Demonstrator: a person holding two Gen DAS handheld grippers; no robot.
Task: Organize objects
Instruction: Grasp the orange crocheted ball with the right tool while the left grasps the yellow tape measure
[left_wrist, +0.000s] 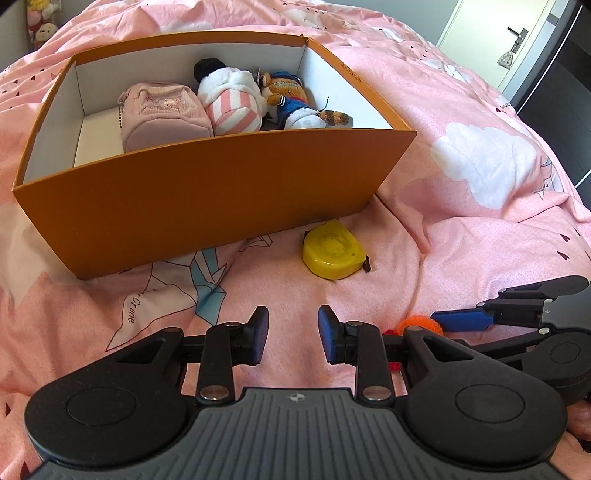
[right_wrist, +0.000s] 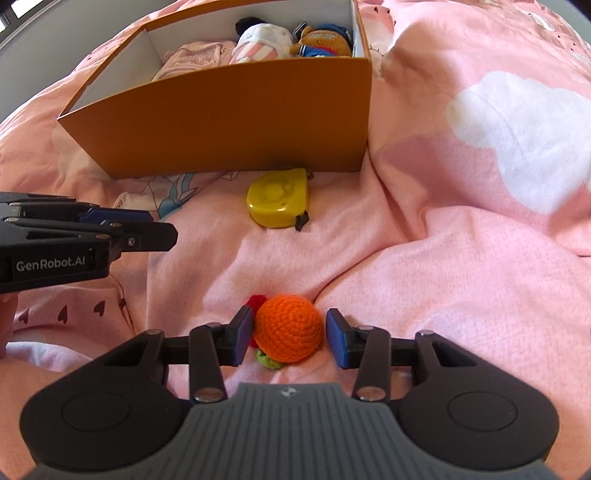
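An orange crochet ball (right_wrist: 288, 332) with red and green bits lies on the pink bed cover between the fingers of my right gripper (right_wrist: 290, 338). The jaws are open; the left pad touches it and the right pad stands just clear. A yellow tape measure (right_wrist: 277, 201) lies in front of the orange box (right_wrist: 229, 122), also in the left wrist view (left_wrist: 334, 254). The box (left_wrist: 207, 199) holds a pink pouch (left_wrist: 162, 114), a striped plush (left_wrist: 232, 99) and a bear plush (left_wrist: 288, 96). My left gripper (left_wrist: 291, 334) is open and empty above the cover.
The pink bed cover (left_wrist: 461, 236) is rumpled, with folds to the right of the box. A door (left_wrist: 517, 40) stands at the far right. Plush toys (left_wrist: 40, 22) sit at the far left beyond the bed.
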